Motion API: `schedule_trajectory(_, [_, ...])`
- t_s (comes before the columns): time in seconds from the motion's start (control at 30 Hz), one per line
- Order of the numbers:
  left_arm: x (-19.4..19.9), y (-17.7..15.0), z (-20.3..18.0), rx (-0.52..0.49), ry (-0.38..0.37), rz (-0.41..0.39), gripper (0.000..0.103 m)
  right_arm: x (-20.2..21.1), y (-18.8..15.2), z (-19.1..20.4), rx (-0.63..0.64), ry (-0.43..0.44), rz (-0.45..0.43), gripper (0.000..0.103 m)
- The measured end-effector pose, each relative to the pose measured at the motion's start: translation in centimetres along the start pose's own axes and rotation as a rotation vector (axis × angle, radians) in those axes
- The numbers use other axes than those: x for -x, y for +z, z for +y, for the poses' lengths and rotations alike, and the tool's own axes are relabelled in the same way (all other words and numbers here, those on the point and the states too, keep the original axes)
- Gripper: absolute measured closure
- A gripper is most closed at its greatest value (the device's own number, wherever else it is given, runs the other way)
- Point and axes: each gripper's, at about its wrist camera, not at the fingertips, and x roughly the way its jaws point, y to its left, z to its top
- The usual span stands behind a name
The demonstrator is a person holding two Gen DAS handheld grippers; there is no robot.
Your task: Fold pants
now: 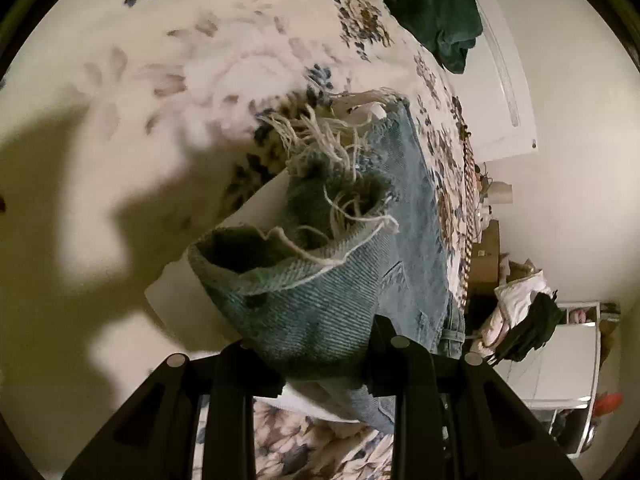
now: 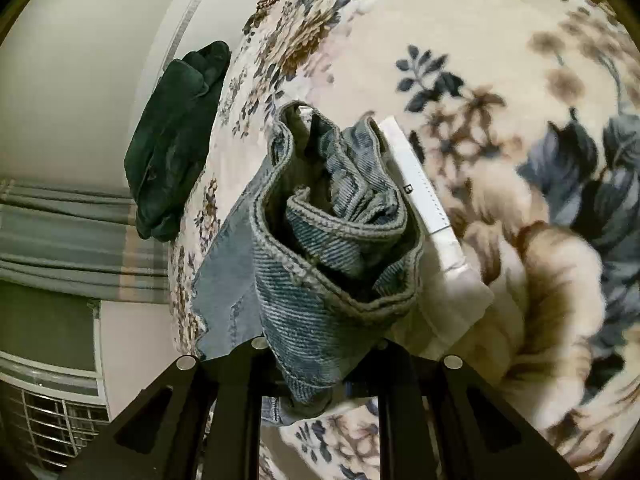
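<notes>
Light blue jeans lie on a floral bedspread. In the left wrist view my left gripper (image 1: 316,356) is shut on a frayed hem of the jeans (image 1: 320,288), with white threads hanging off it, lifted above the bed. In the right wrist view my right gripper (image 2: 320,364) is shut on a bunched, stitched edge of the jeans (image 2: 320,280). A white folded garment (image 2: 436,240) lies under or beside the denim; it also shows in the left wrist view (image 1: 256,212).
A dark green garment (image 1: 432,8) lies on the bed near its edge, also in the right wrist view (image 2: 176,136). The floral bedspread (image 2: 520,80) fills most of both views. Clutter and a white cabinet (image 1: 560,360) stand beyond the bed. Curtains (image 2: 60,232) hang at left.
</notes>
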Motion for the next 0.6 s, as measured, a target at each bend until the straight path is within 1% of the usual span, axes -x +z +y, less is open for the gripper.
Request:
schedule_trajectory(0.03, [0.0, 0.0, -0.2, -0.011, 0.012, 0.004, 0.078, -0.1, 0.1, 0.1, 0.000, -0.006, 0.007, 0.086])
schedule_trajectory(0.1, [0.3, -0.2, -1.3, -0.049, 0.060, 0.017, 0.075, -0.8, 0.1, -0.7, -0.012, -0.012, 0.029, 0.083])
schedule_trajectory(0.17, [0.7, -0.3, -2.1, -0.090, 0.112, 0.038, 0.071, -1.0, -0.2, -1.2, -0.017, -0.040, 0.055, 0.075])
schedule_trajectory(0.2, [0.9, -0.4, -1.9, -0.104, 0.133, 0.045, 0.069, -1.0, -0.4, -1.5, -0.010, -0.058, 0.065, 0.071])
schedule_trajectory(0.23, [1.2, -0.6, -2.2, -0.132, 0.172, 0.054, 0.066, -0.9, -0.6, -1.5, -0.005, -0.078, 0.072, 0.064])
schedule_trajectory(0.27, [1.5, -1.0, -2.5, -0.161, 0.209, 0.062, 0.062, -0.6, -0.8, -1.5, 0.008, -0.114, 0.078, 0.061])
schedule_trajectory(0.3, [2.0, -1.4, -3.3, -0.212, 0.273, 0.062, 0.055, -0.4, -1.0, -1.5, 0.016, -0.129, 0.080, 0.060])
schedule_trajectory(0.33, [2.5, -1.8, -3.7, -0.254, 0.333, 0.053, 0.042, 0.0, -1.2, -1.4, 0.030, -0.151, 0.082, 0.059])
schedule_trajectory(0.37, [2.8, -2.1, -4.0, -0.288, 0.376, 0.045, 0.033, 0.5, -1.5, -1.2, 0.055, -0.189, 0.080, 0.057])
schedule_trajectory(0.4, [3.5, -2.6, -4.9, -0.348, 0.425, 0.035, 0.032, 1.1, -1.9, -0.8, 0.092, -0.232, 0.075, 0.050])
schedule_trajectory(0.43, [3.8, -3.0, -5.4, -0.389, 0.456, 0.027, 0.032, 1.9, -2.3, 0.2, 0.152, -0.285, 0.062, 0.042])
schedule_trajectory(0.47, [4.3, -3.4, -6.1, -0.426, 0.480, 0.020, 0.032, 2.4, -2.6, 0.9, 0.195, -0.320, 0.051, 0.036])
schedule_trajectory(0.5, [4.7, -3.8, -6.8, -0.465, 0.502, 0.014, 0.029, 3.1, -3.1, 2.1, 0.266, -0.376, 0.035, 0.025])
schedule_trajectory(0.53, [5.3, -4.5, -7.8, -0.515, 0.534, 0.004, 0.024, 3.8, -3.8, 3.7, 0.350, -0.442, 0.016, 0.016])
schedule_trajectory(0.6, [6.0, -5.2, -9.2, -0.581, 0.560, -0.012, 0.021, 5.2, -5.0, 6.1, 0.463, -0.514, -0.023, 0.009])
